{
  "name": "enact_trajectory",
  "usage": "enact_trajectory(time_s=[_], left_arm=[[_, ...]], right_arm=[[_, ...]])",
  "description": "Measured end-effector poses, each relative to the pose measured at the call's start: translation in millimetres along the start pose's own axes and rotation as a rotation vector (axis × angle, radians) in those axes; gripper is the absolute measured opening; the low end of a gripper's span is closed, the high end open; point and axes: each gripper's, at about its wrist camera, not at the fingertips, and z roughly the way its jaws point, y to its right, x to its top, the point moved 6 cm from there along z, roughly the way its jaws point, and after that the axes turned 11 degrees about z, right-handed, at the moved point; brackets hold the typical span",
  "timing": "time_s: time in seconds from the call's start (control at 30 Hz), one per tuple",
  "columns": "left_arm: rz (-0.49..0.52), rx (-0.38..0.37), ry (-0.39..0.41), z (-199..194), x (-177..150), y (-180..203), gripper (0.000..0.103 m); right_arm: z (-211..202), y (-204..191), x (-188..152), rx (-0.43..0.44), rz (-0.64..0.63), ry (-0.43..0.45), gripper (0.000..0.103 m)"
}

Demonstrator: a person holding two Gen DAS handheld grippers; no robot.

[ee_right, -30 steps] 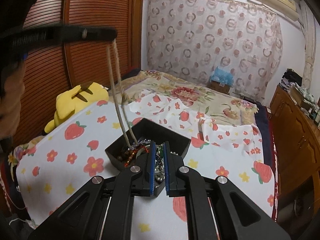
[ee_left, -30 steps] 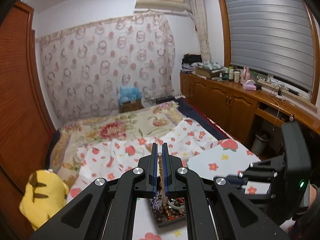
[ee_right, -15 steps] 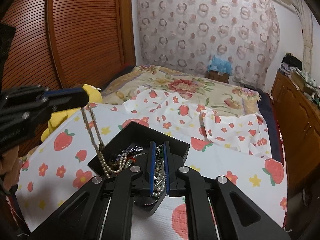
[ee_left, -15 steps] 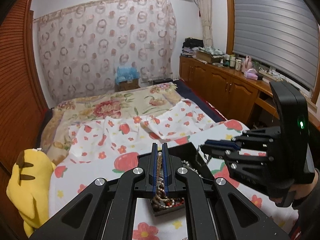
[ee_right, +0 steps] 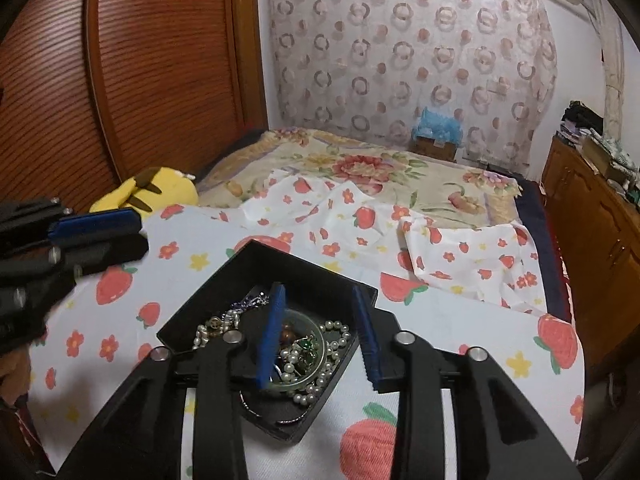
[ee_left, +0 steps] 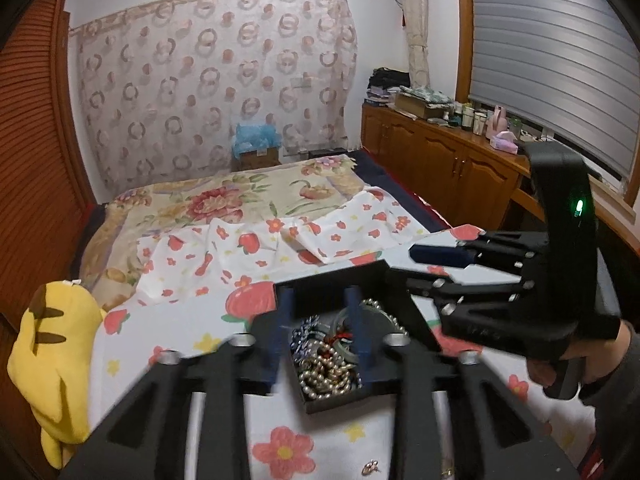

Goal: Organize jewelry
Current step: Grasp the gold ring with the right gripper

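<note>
A black jewelry tray (ee_left: 328, 402) (ee_right: 280, 264) sits on the strawberry-print sheet (ee_left: 192, 308) on the bed. It holds a heap of pearl strands (ee_left: 328, 372) (ee_right: 316, 380), a pale green bangle (ee_right: 316, 336) and other beaded pieces. My left gripper (ee_left: 320, 300) is open and empty just above the tray. My right gripper (ee_right: 318, 292) is open and empty over the tray too. Each gripper also shows in the other's view: the right one (ee_left: 424, 264) at the tray's right, the left one (ee_right: 132, 232) at its left.
A yellow plush toy (ee_left: 52, 356) (ee_right: 152, 190) lies at the bed's left edge by the wooden sliding doors (ee_right: 120, 80). Small loose jewelry pieces (ee_left: 370, 468) lie on the sheet near me. A wooden cabinet (ee_left: 452, 168) runs along the right wall.
Both grippers were shut on strands of beads and have opened. The strands now lie in the tray. Both grippers have come down closer to the tray.
</note>
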Motion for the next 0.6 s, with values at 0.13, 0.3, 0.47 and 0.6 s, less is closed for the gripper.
enact_trajectory(time_s=[0.13,0.3,0.47,0.6], left_arm=[[-0.009,0.015,-0.026,0,-19,1,0.050],[-0.011,0.039,-0.034,-2,-39,3,0.075],[-0.012,0.048,-0.062,-3,-57,10,0.088],[0.008,0.038,-0.080,-2,-71,23,0.091]], right_arm=[[-14,2,-11,-0.010,-0.006,0.017,0.038],[-34,8,-37,0.008,-0.006,0.022,0.038],[-46,16,-66,0.024,0.002,0.012,0.038],[-53,13,-88,0.044,0.004,-0.008,0.038]])
